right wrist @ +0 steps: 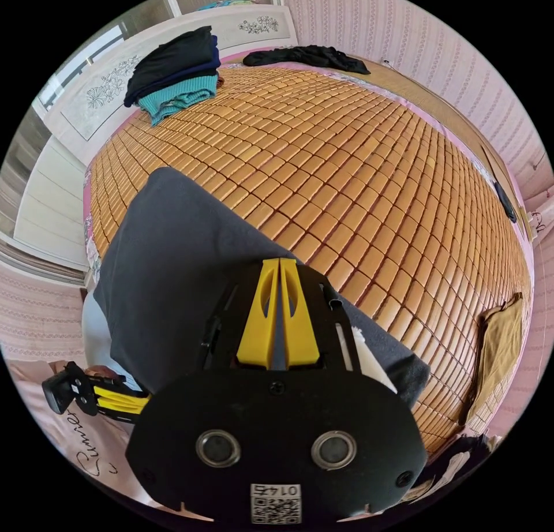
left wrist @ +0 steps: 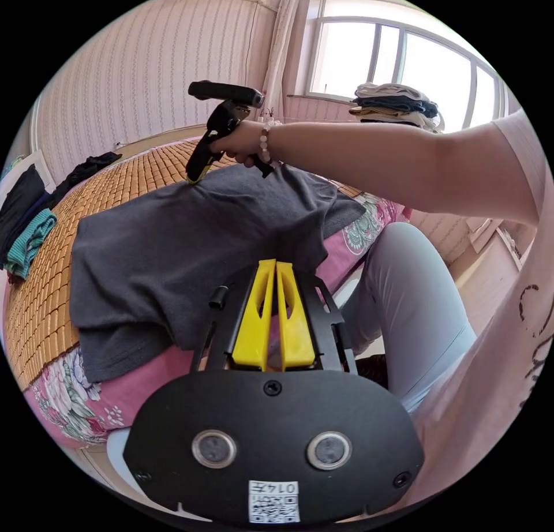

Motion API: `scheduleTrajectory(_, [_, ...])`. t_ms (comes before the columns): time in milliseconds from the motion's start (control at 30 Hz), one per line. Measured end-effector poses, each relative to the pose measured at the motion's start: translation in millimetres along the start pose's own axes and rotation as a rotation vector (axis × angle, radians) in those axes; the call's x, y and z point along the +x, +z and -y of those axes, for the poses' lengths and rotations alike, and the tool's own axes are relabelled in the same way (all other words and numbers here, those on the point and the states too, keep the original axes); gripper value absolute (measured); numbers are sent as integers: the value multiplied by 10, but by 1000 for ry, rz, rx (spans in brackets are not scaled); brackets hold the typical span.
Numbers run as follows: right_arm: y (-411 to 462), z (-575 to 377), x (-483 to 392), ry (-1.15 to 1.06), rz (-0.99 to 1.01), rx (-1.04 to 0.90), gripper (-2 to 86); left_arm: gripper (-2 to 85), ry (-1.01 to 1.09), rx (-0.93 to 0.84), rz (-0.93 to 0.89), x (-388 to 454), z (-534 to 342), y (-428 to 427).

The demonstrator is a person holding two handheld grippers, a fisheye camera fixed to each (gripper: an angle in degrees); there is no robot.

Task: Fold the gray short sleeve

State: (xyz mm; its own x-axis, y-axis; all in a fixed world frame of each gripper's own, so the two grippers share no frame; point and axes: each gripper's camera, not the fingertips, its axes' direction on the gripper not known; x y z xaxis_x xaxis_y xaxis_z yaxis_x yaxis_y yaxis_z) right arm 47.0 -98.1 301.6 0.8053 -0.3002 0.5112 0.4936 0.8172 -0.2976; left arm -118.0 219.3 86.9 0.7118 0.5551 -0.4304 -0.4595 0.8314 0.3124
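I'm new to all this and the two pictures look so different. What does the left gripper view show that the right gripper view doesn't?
Left gripper view: a window, a stack of clothes by it, and the person's arm. Right gripper view: a brown garment at the mat's edge and a white headboard. Both: the gray shirt on the bamboo mat, and the dark-and-teal folded pile.

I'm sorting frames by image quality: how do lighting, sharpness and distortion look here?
Left gripper view: the window is blown out white, backlighting the room; the gray shirt stays readable. Right gripper view: even light, the bamboo mat sharp. Both views bulge with fisheye curvature inside a black circular border.
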Motion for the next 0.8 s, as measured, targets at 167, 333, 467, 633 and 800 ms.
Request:
scheduleTrajectory(167, [-440,-558,159,50,84,234,-2,-10,12,128,1,-22,-44,-203])
scheduleTrajectory(333, [-958,-2185,612,315,126,486,7,-7,-28,137,-56,-314,37,-215])
scheduleTrajectory(467, [-938,-3195,749,496,172,549,32,14,4,111,-108,-504,375,-120])
scheduleTrajectory(633, [-676,-3725,839,562,216,487,79,39,76,84,-102,-554,990,158])
scheduleTrajectory(800, [-521,-3772,878,543,246,564,92,42,46,71,-176,-604,1694,616])
